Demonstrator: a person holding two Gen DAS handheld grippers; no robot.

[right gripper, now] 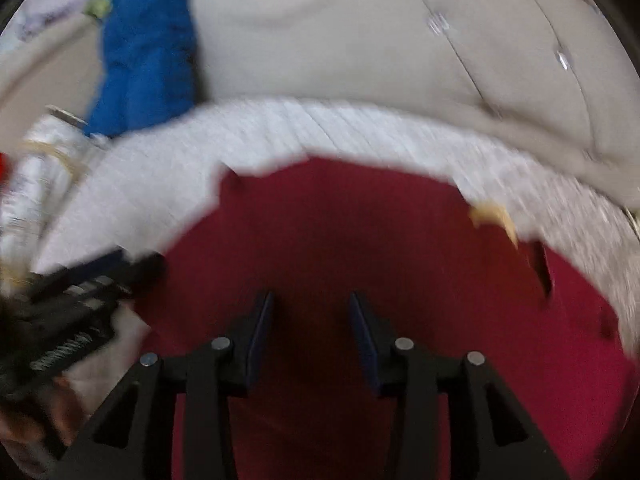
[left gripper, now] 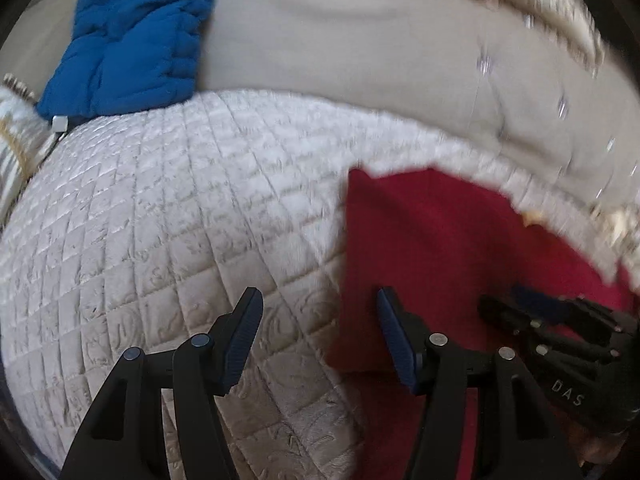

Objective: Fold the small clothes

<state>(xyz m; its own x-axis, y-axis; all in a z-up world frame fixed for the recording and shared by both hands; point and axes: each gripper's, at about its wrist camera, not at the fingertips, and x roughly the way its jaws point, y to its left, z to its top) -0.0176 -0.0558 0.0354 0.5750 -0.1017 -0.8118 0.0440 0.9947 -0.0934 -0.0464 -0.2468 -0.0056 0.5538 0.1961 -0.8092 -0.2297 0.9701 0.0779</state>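
Lying flat: red cloth (right gripper: 360, 240), spread on quilt (left gripper: 180, 208), unfolded; all folding left. Right gripper (right gripper: 311, 300): jaws apart, empty, cloth directly ahead and beneath. Left gripper (left gripper: 318, 300): jaws wide, empty, straddling cloth's left edge. Beyond jaws: beige backrest (left gripper: 360, 40), blue garment (left gripper: 132, 36).

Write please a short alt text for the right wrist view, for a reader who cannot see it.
The right gripper, jaws apart and empty, hangs over a red garment spread on a white quilted cover. The left gripper shows at the left edge; a blue cloth lies behind.
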